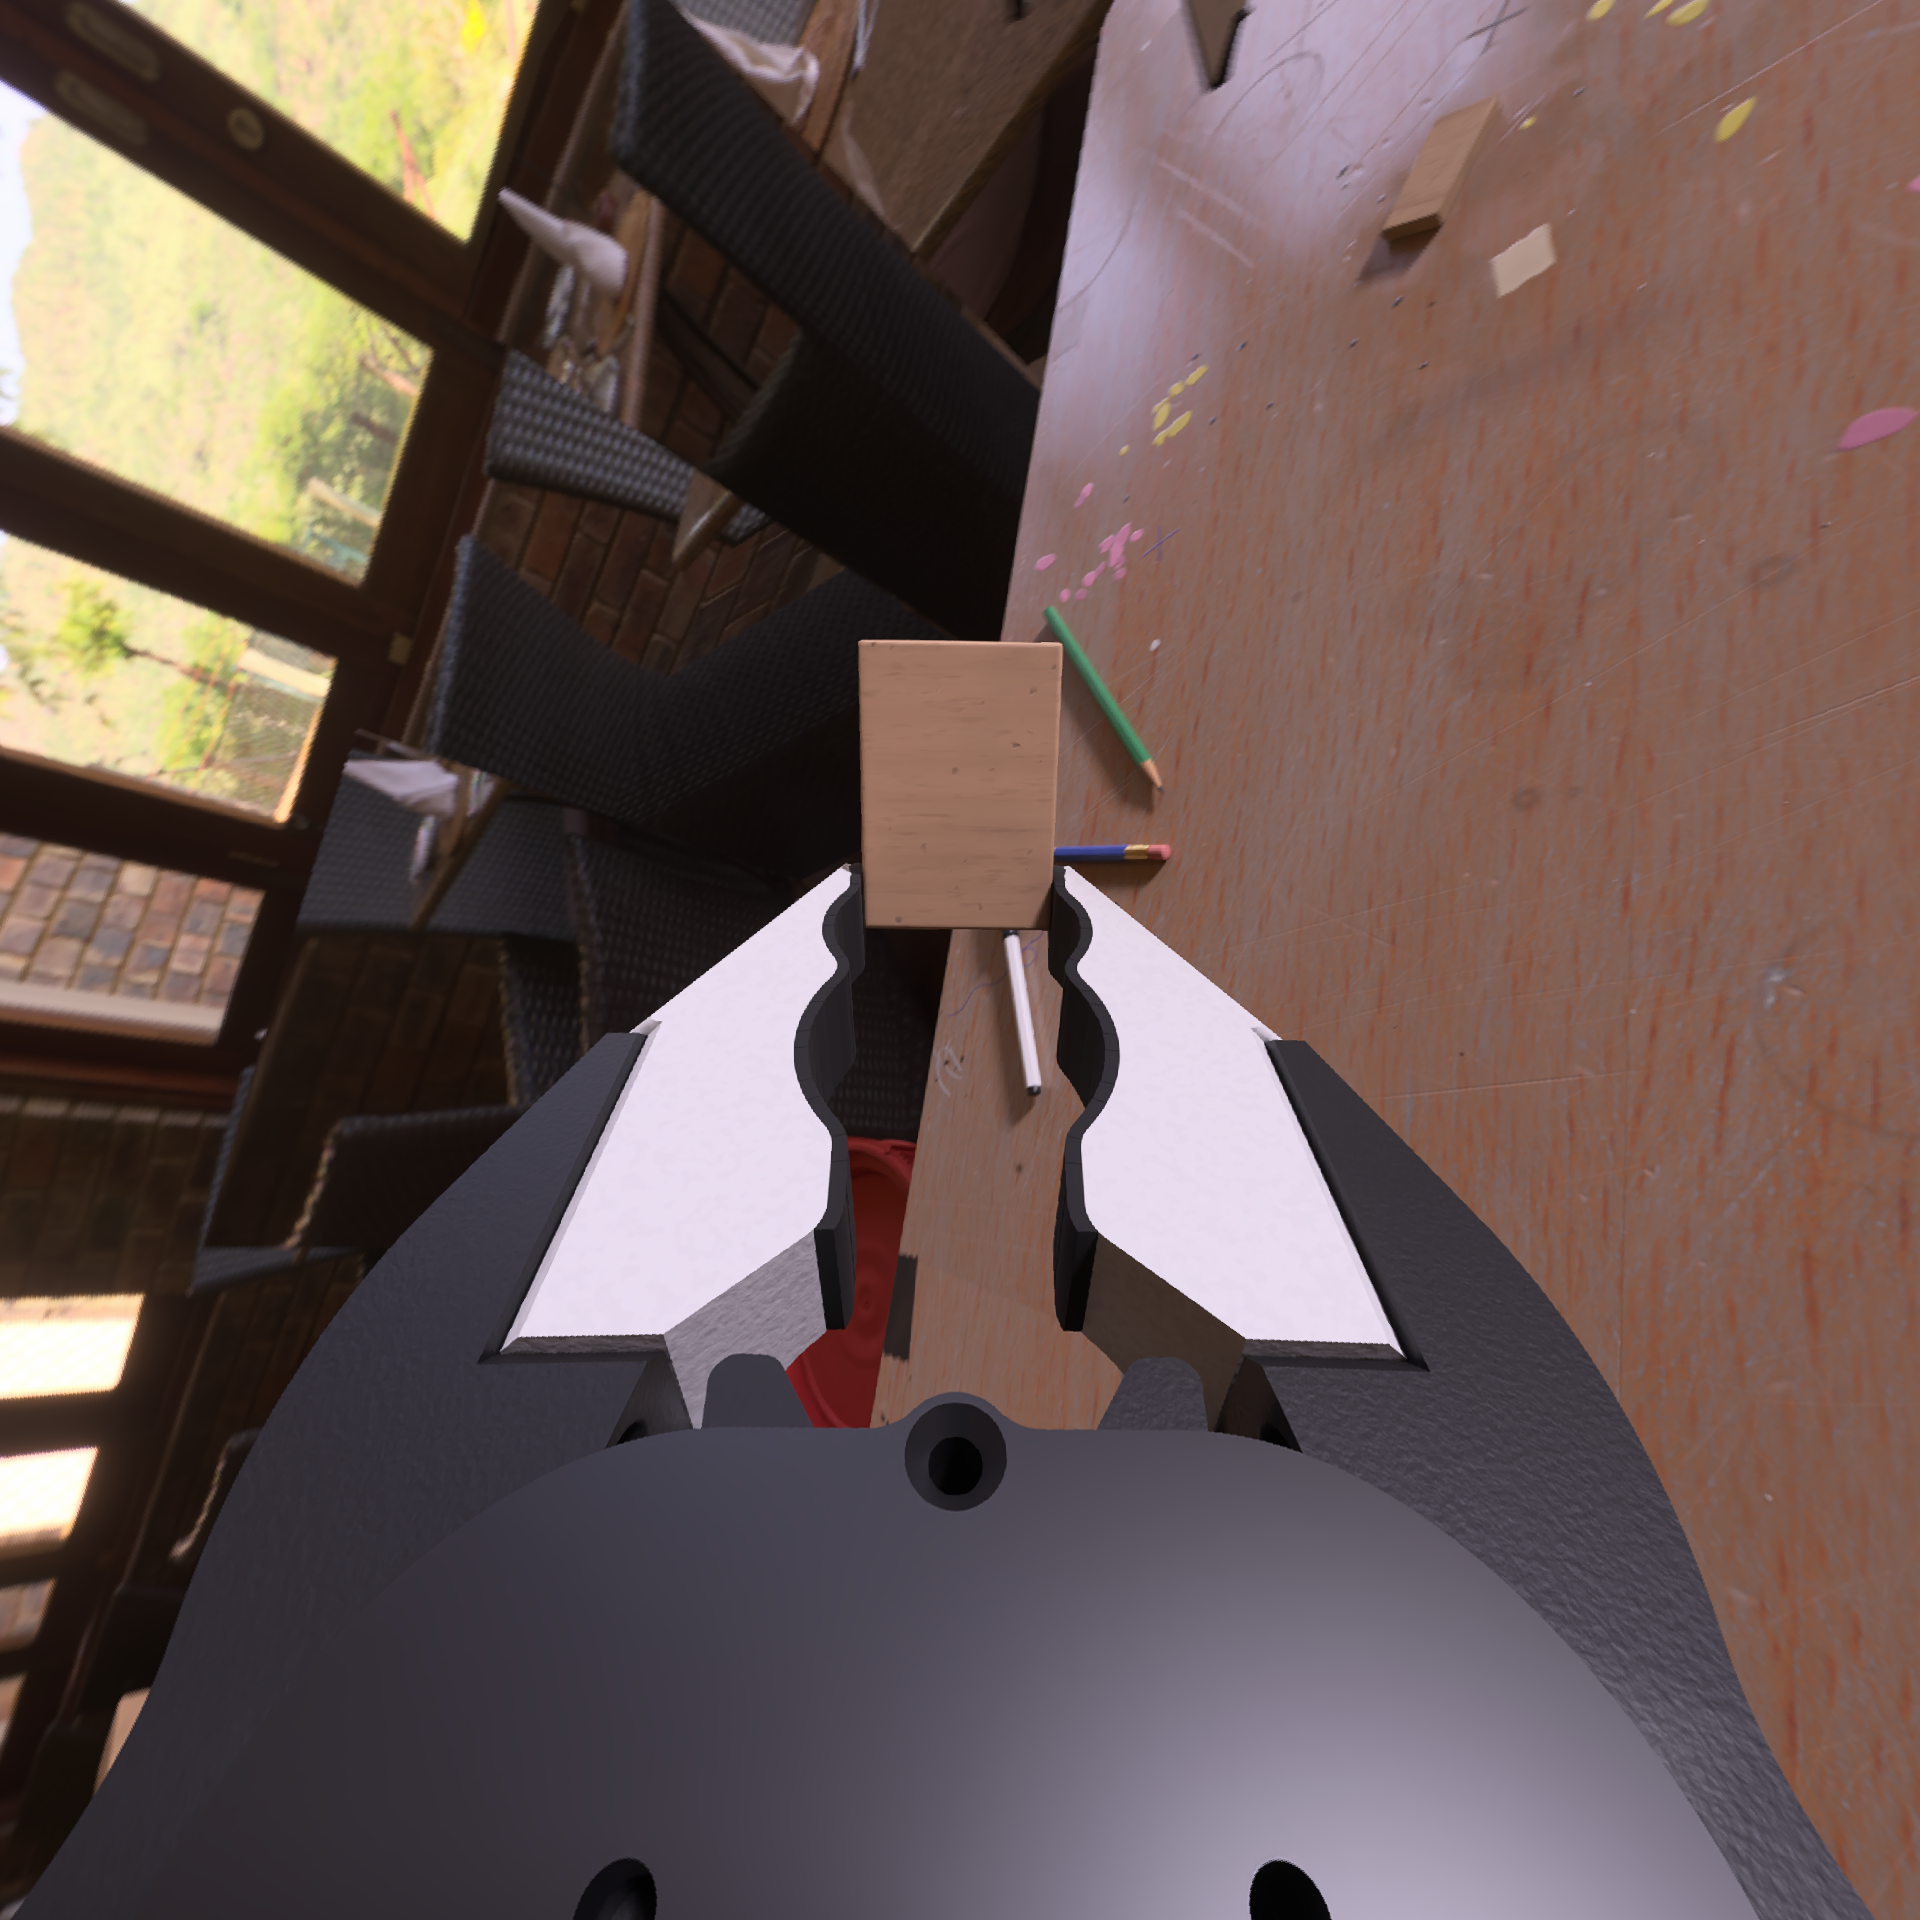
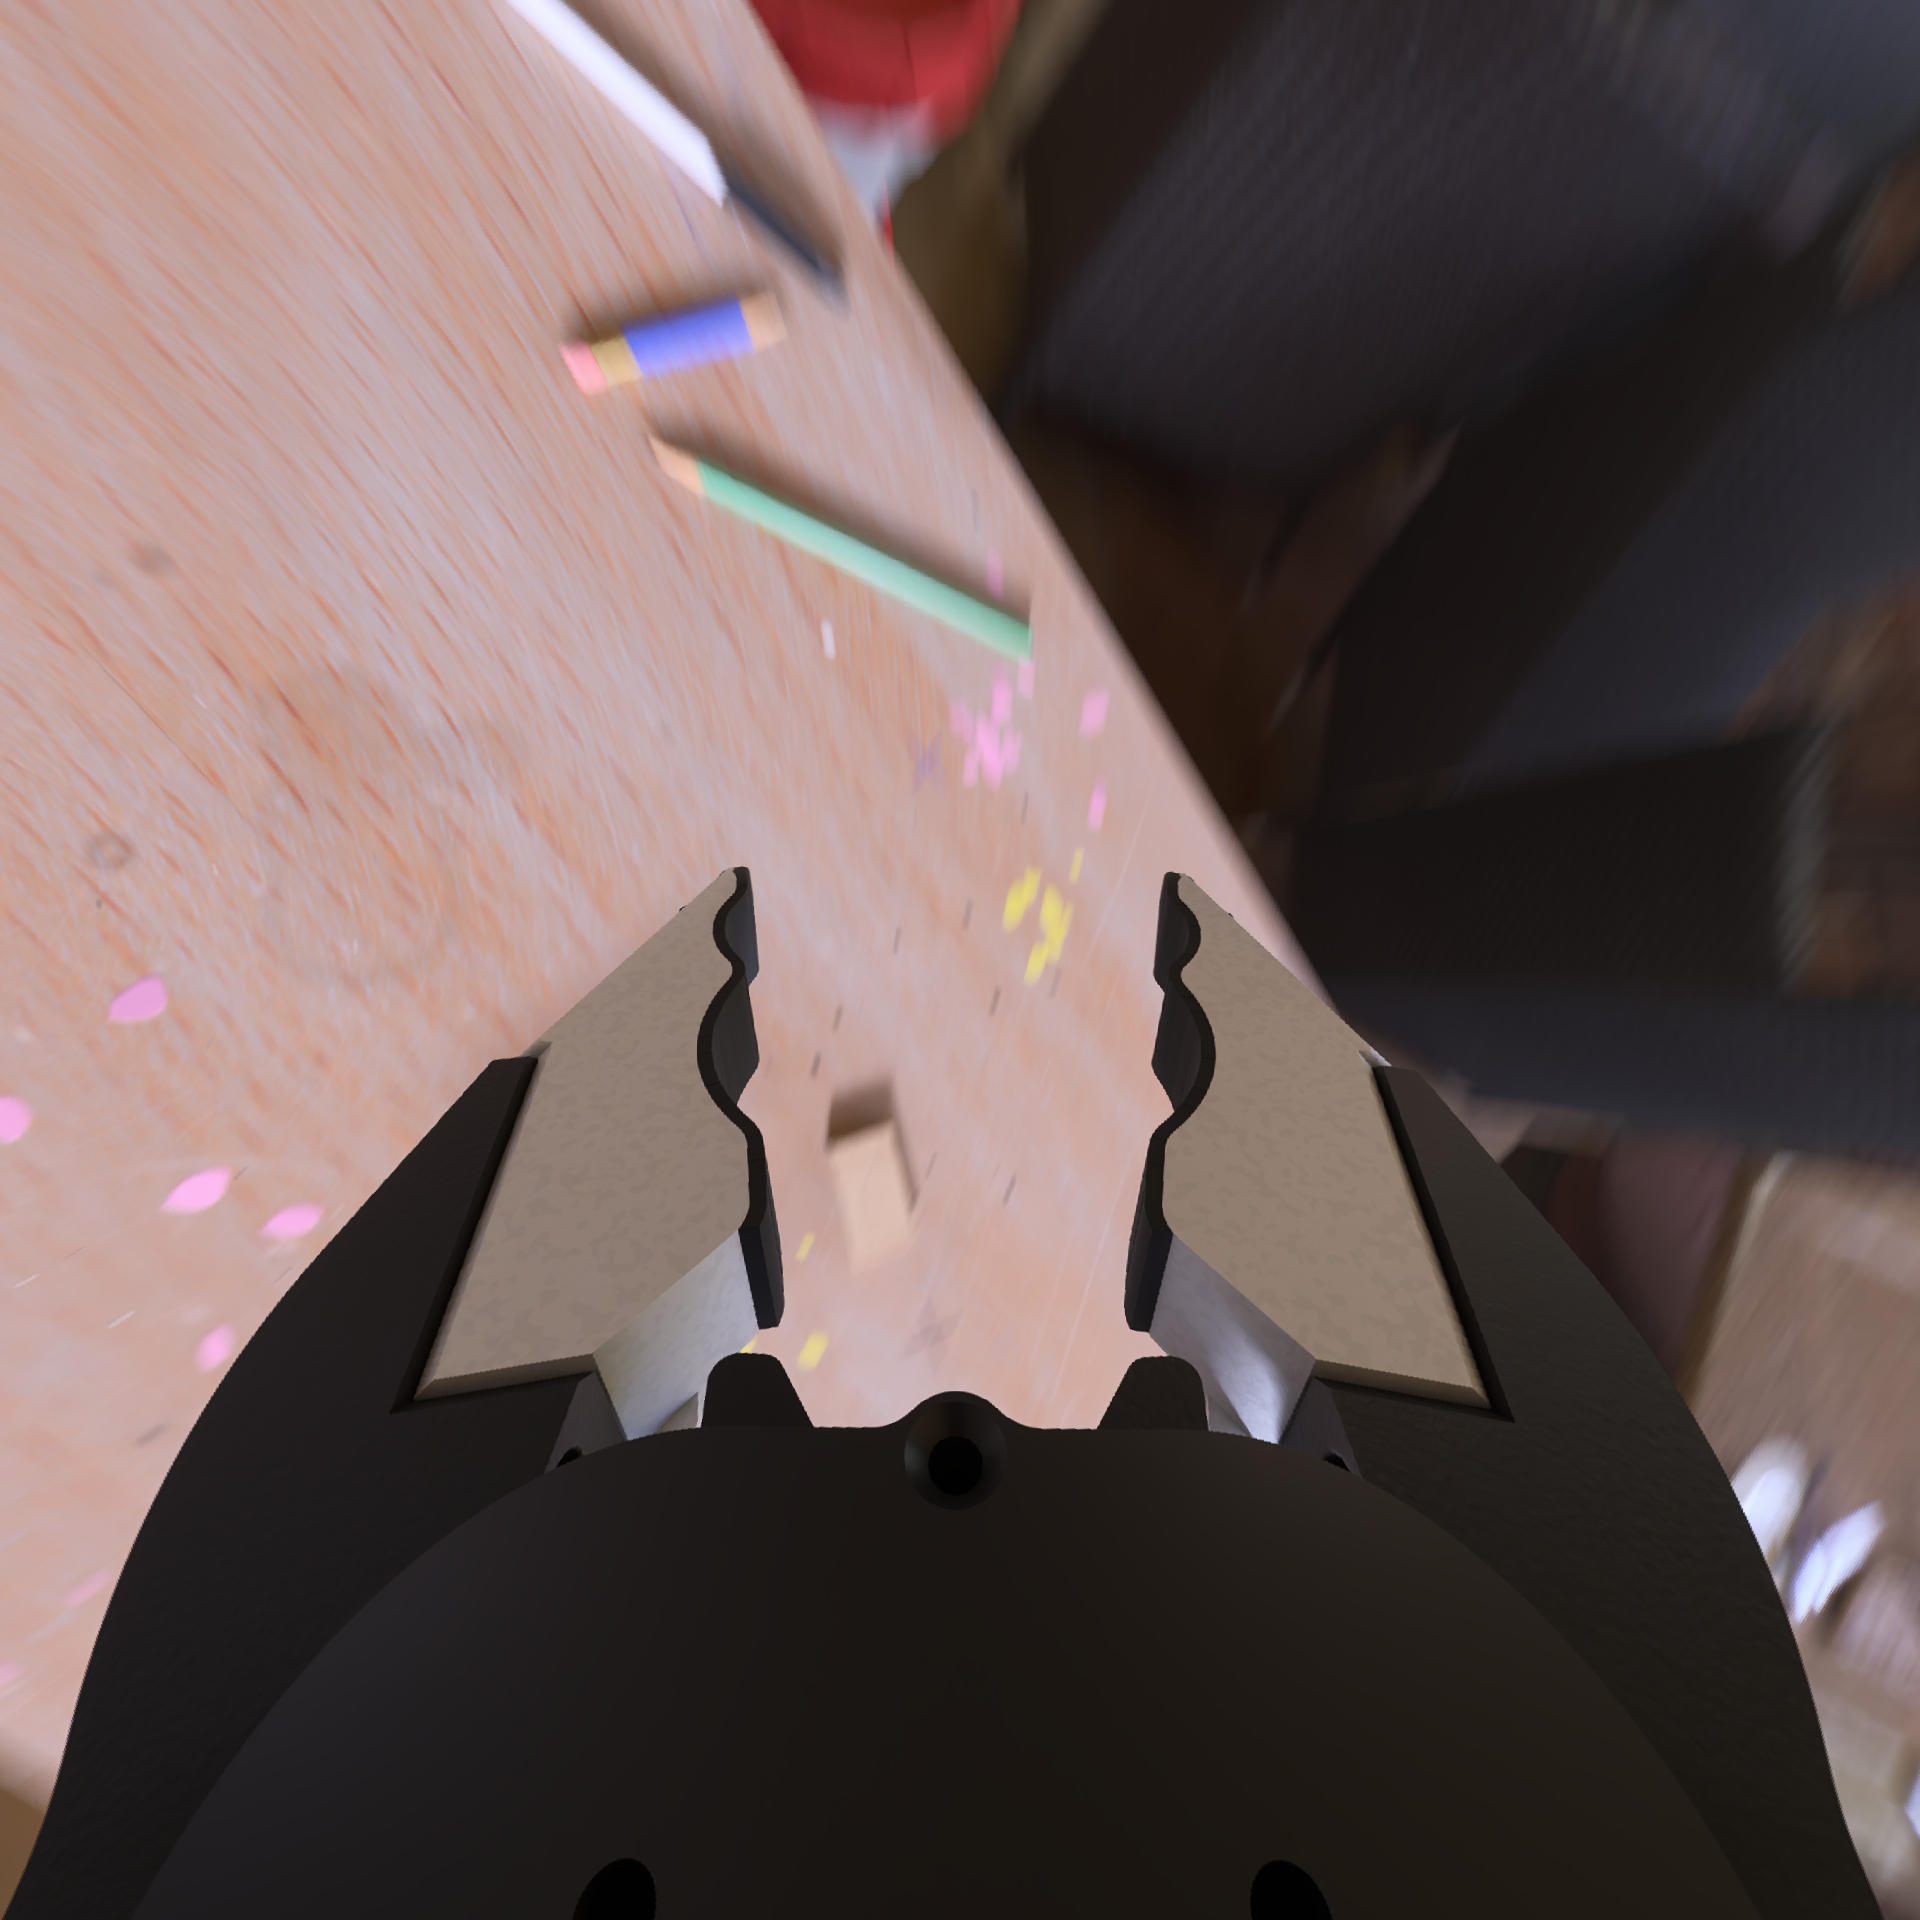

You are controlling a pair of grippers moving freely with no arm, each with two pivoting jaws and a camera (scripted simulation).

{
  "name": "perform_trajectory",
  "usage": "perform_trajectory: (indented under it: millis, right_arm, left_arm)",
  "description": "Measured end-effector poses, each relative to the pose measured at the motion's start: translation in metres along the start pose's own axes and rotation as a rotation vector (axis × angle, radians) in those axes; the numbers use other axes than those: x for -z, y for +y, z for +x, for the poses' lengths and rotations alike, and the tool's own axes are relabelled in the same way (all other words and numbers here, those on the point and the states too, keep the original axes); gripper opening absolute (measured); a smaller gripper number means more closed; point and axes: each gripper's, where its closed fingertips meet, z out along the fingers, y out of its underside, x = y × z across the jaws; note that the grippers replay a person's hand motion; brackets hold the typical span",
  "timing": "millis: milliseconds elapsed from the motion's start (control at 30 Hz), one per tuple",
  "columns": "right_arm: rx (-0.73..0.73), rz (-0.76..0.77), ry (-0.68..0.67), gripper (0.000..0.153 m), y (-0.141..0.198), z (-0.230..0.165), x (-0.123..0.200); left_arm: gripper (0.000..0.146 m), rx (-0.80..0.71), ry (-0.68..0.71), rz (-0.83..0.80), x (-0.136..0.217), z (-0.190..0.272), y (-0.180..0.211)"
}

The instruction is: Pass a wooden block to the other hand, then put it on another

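Observation:
My left gripper (image 1: 956, 896) is shut on a light wooden block (image 1: 958, 779), held by its near end at the fingertips, above the edge of the wooden table (image 1: 1507, 935). A second wooden block (image 1: 1439, 171) lies far off on the table, with a small pale block (image 1: 1523, 260) beside it. My right gripper (image 2: 954, 902) is open and empty above the table (image 2: 312, 675). In the blurred right wrist view a wooden block (image 2: 871, 1164) lies on the table between the fingers, farther down.
A green pencil (image 1: 1101, 698), a blue pencil with a pink eraser (image 1: 1112, 853) and a white pen (image 1: 1020, 1010) lie near the table edge; the green pencil (image 2: 842, 545) and blue pencil (image 2: 675, 341) show in the right view. Dark wicker chairs (image 1: 644, 707) stand beyond the edge. A red object (image 1: 847, 1247) sits below.

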Motion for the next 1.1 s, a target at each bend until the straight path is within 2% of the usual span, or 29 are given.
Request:
perform_trajectory:
  millis: [67,133,167,233,300,400,600,800,867,967,1033,1100]
  right_arm:
    - [0.173,0.25,0.017,0.07,-0.051,-0.017,0.014]
    - [0.296,0.516,-0.064,0.058,-0.101,-0.049,0.034]
    - [0.356,0.621,-0.117,0.057,-0.12,-0.067,0.043]
    - [0.471,0.736,-0.194,0.062,-0.144,-0.1,0.053]
    - [0.549,0.768,-0.23,0.07,-0.158,-0.123,0.053]
    - [0.593,0.797,-0.281,0.073,-0.174,-0.146,0.046]
    - [0.596,0.799,-0.279,0.072,-0.187,-0.153,0.026]
    - [0.619,0.825,-0.268,0.048,-0.19,-0.155,0.021]
    - [0.639,0.841,-0.237,0.036,-0.19,-0.154,0.022]
    - [0.637,0.884,-0.229,0.036,-0.192,-0.151,0.028]
    - [0.634,0.899,-0.232,0.035,-0.189,-0.147,0.034]
    - [0.637,0.904,-0.23,0.035,-0.186,-0.145,0.037]
  left_arm:
    - [0.035,-0.006,0.036,0.023,-0.007,0.005,-0.005]
    - [0.035,-0.007,0.071,0.058,-0.013,0.009,-0.01]
    - [0.035,-0.005,0.087,0.075,-0.015,0.011,-0.013]
    - [0.035,0.0,0.112,0.097,-0.02,0.014,-0.016]
    - [0.035,0.004,0.127,0.104,-0.023,0.016,-0.017]
    - [0.035,0.0,0.135,0.106,-0.027,0.018,-0.019]
    - [0.035,-0.013,0.148,0.13,-0.029,0.021,-0.026]
    - [0.035,-0.021,0.153,0.154,-0.028,0.022,-0.033]
    - [0.035,-0.02,0.142,0.158,-0.028,0.02,-0.034]
    - [0.035,-0.002,0.126,0.192,-0.028,0.017,-0.038]
    - [0.056,-0.003,0.118,0.168,-0.028,0.016,-0.032]
    - [0.064,-0.009,0.113,0.141,-0.029,0.016,-0.028]
